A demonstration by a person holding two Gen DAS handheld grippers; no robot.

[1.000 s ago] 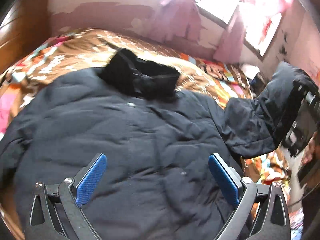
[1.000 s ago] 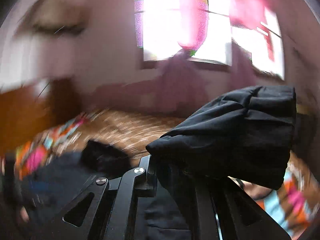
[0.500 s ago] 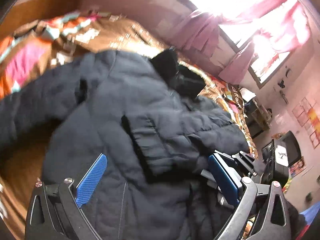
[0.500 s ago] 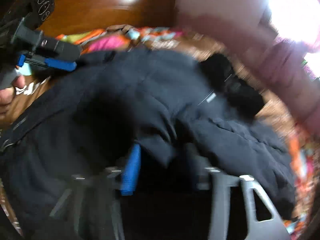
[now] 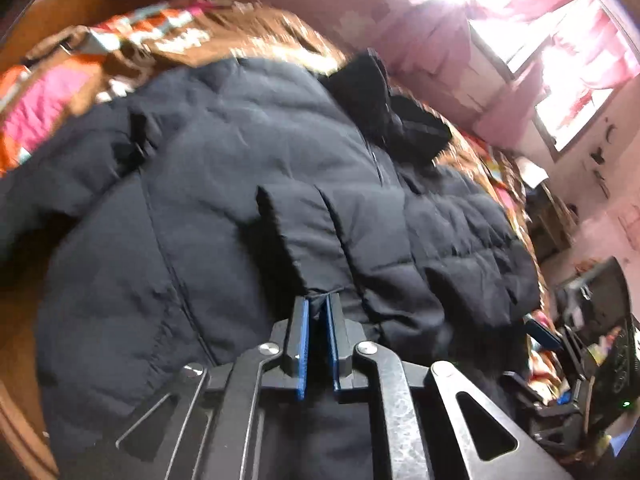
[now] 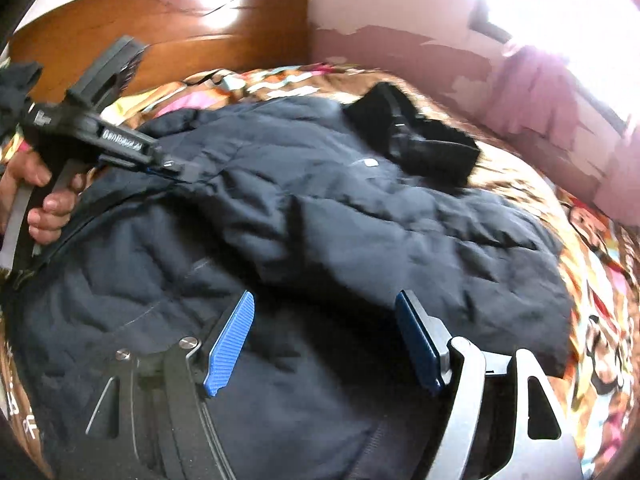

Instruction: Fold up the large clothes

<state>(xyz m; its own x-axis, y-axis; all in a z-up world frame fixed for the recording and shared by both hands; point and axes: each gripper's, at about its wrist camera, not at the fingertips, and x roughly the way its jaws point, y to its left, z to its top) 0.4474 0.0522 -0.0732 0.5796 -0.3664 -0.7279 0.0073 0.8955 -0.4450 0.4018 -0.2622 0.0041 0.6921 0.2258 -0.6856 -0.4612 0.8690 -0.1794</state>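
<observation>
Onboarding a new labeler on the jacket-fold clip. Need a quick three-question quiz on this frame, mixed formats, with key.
1. True or false: the right gripper is shut on the jacket.
2. Which gripper pinches dark fabric? A) left gripper B) right C) neither
3. Fill in: the jacket lies on a bed with a patterned ____.

Key: 1 false, its jaws stand apart over the jacket. 2 A, the blue pads are closed on a fold. 3 blanket.
</observation>
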